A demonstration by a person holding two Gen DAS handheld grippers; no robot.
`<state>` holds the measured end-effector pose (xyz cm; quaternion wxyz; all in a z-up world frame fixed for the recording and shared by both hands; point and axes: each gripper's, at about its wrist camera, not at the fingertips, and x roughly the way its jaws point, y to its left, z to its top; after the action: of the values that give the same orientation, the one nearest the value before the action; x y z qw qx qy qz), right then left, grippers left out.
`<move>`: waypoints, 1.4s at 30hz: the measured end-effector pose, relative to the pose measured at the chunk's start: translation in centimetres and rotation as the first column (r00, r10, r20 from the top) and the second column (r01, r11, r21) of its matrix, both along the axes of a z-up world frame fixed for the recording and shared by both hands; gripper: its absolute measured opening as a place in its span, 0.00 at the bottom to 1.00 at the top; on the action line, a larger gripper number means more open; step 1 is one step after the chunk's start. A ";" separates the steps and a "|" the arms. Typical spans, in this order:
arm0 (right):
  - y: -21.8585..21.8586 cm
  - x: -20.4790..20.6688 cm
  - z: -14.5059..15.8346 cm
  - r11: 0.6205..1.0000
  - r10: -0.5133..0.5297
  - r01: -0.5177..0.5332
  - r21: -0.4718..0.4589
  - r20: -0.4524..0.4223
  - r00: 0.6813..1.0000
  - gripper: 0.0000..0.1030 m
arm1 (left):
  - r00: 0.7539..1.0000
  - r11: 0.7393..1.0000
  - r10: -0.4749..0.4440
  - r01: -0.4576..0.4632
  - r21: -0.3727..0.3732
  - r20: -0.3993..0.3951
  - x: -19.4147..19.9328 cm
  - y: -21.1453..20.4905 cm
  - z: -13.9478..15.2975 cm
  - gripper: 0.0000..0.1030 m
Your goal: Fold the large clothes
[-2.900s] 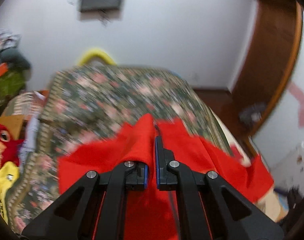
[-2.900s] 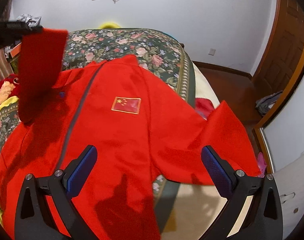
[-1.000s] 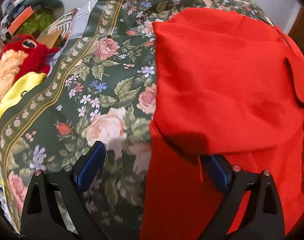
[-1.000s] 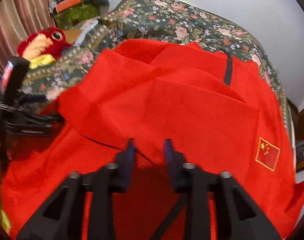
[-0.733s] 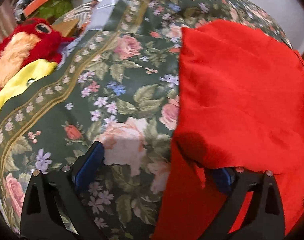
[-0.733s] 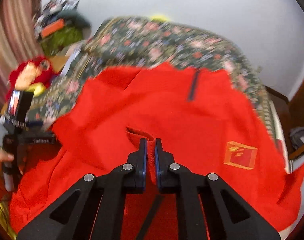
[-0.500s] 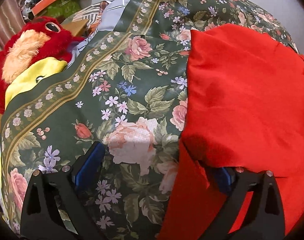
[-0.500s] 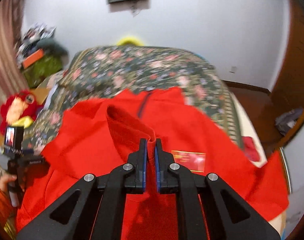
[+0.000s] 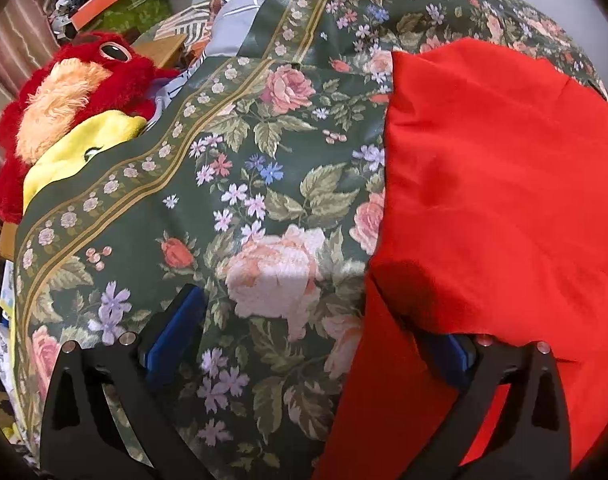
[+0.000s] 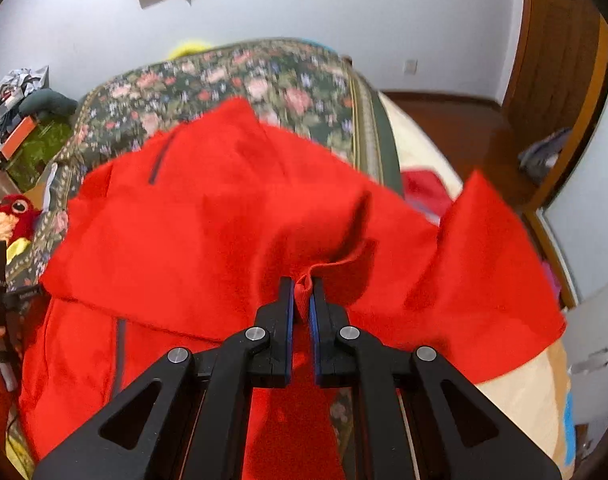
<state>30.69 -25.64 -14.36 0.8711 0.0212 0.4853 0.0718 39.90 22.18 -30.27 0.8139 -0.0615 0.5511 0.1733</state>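
Note:
A large red jacket point(image 10: 224, 216) lies spread over a floral bedspread point(image 10: 264, 80). My right gripper point(image 10: 301, 300) is shut on a fold of the red jacket near its middle and holds it lifted, so the cloth drapes down on both sides. My left gripper point(image 9: 312, 332) is open and low over the bedspread point(image 9: 224, 184) at the jacket's left edge point(image 9: 504, 184); its right finger is partly under the red cloth. The left gripper's device point(image 10: 0, 280) shows at the far left of the right wrist view.
A red and yellow plush toy point(image 9: 64, 112) and a heap of clutter point(image 9: 116, 4) lie beside the bed on the left. A wooden door point(image 10: 556, 60) and white wall stand beyond the bed. A bare cream mattress edge point(image 10: 520, 400) shows at right.
My right gripper closed on a fold of the jacket and lifted it up and toward the right. My left gripper stayed open at the jacket's left edge.

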 end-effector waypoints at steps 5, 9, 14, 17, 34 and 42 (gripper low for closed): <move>-0.8 -0.7 -1.0 0.999 0.033 -0.032 0.013 -0.080 0.996 0.16 | 0.998 0.999 -0.036 0.038 0.038 -0.060 -1.2 -0.9 1.2 1.00; -1.5 -1.8 -0.5 0.998 0.061 -0.057 0.033 -0.126 0.990 0.55 | 0.993 0.991 -0.090 0.097 0.094 -0.070 -2.7 -1.9 3.4 1.00; -2.4 -3.9 1.9 0.996 0.081 -0.078 0.043 -0.082 0.993 0.62 | 0.992 0.990 -0.123 0.123 0.072 -0.008 -4.6 -3.3 7.5 1.00; -3.7 -4.8 3.4 0.997 0.065 -0.063 0.047 -0.039 0.997 0.71 | 0.989 0.990 -0.135 0.132 0.047 0.055 -5.2 -4.7 10.3 1.00; -20.6 -4.0 -0.3 0.884 -0.367 0.391 0.255 -0.139 0.920 0.82 | 0.898 0.931 -0.325 0.359 -0.067 0.296 -4.0 -19.3 16.4 1.00; -25.2 -1.1 -5.3 0.736 -0.490 0.562 0.378 -0.275 0.827 0.82 | 0.874 0.900 -0.413 0.435 -0.035 0.257 -2.4 -23.9 13.3 1.00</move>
<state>29.55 -50.82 -19.68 0.7861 0.3611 0.4966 -0.0714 37.50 -1.74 -16.94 0.8896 0.0029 0.4547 -0.0436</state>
